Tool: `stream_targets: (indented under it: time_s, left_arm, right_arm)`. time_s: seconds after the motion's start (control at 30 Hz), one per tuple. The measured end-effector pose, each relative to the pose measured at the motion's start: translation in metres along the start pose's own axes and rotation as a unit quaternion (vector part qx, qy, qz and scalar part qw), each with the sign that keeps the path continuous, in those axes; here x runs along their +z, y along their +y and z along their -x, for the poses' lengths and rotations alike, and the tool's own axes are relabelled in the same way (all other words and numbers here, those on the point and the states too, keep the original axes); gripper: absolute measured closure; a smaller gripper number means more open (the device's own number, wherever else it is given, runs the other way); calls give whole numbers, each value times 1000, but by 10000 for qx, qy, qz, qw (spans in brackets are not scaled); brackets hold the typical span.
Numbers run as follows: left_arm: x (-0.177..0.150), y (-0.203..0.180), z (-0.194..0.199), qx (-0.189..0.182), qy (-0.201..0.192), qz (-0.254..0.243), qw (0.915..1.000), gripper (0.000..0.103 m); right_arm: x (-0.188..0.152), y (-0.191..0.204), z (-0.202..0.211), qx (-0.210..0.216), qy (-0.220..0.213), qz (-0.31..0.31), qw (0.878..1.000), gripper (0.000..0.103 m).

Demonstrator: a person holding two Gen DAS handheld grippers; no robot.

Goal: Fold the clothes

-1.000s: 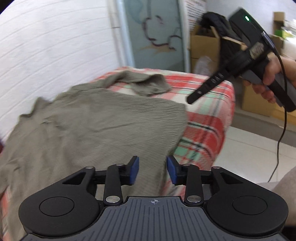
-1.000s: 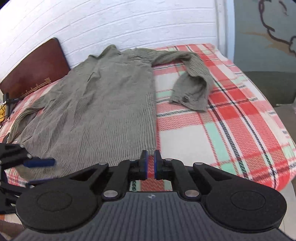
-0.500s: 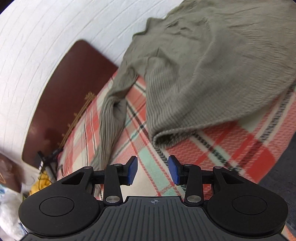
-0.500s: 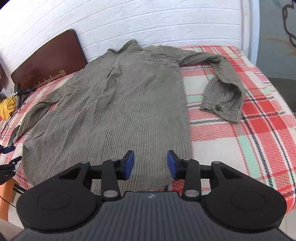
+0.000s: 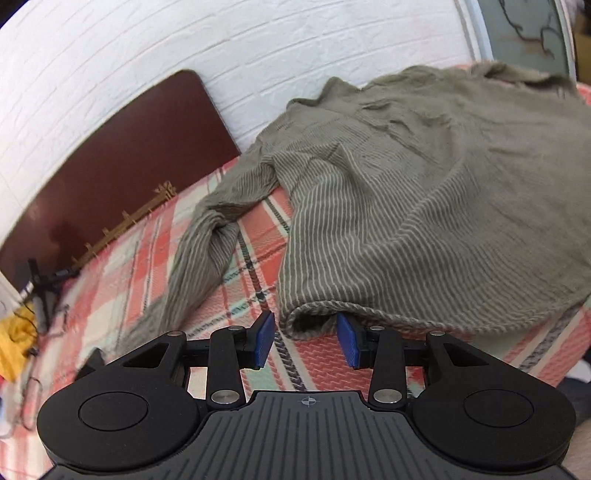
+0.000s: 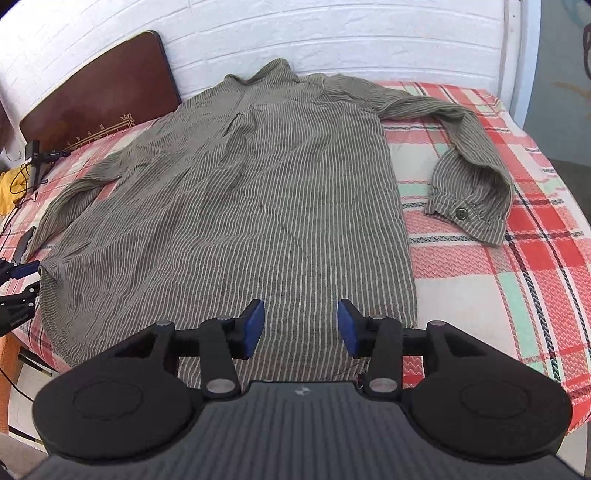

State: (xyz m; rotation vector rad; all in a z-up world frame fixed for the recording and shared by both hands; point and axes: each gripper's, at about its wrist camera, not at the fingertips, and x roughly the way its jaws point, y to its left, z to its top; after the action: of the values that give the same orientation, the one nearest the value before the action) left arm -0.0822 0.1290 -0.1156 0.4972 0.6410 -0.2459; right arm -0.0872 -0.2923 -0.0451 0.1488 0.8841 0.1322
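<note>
Nearest the right wrist camera, the right gripper (image 6: 300, 326) hangs over the bottom hem of the striped olive shirt (image 6: 258, 192). Its blue-padded fingers (image 6: 253, 325) stand apart, having just been opening, and nothing is pinched between them; cloth shows only beneath the gap.

In the left wrist view, the left gripper (image 5: 306, 341) sits at the shirt's lower left corner (image 5: 314, 317). Its fingers (image 5: 264, 341) are spread, with the rolled hem edge lying just ahead of the gap. The right pad appears to meet the hem, though whether it touches cannot be told. No cloth is clamped.

The shirt lies spread flat, collar toward the wall, on the plaid bedspread (image 6: 480, 280) in red, white and mint.

To the right, the right sleeve (image 6: 476, 177) bends back on itself, and its buttoned cuff (image 6: 461, 214) rests on the bedspread, apart from the shirt's body. To the left, the left sleeve (image 5: 207, 251) trails toward the bed's edge.

Farther off, a dark brown headboard (image 6: 96, 96) stands at the left end of the bed. Behind everything rises the white brick wall (image 6: 295, 33).

At the left margin of the right wrist view, the tips of the left gripper appear beside the shirt's corner.
</note>
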Motion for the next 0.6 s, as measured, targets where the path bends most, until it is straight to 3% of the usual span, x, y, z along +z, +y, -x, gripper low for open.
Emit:
stream_targets:
  time_s: [0.13,0.33,0.4,0.5,0.6]
  left_arm:
    - [-4,8,-3,-59,95,331,9994,49]
    - [2,0,-14,266,-53,183,9995,49]
    - [4,-4,-19,283,-33,145,9995,82]
    - [4,-7,-22,302,26,180,9994,102]
    - [2,-6,-13,317,-55,396,9987,102]
  right_arm:
    - [1,2,-6,26,76,19,10000,55]
    - [1,7,-9,119,142,58,9998,55]
    - [1,11,-8,225,155,89,9996,55]
    - [4,34,-3,703,93,375,9968,55]
    - [8,67,-4,1388,85,770,9873,49]
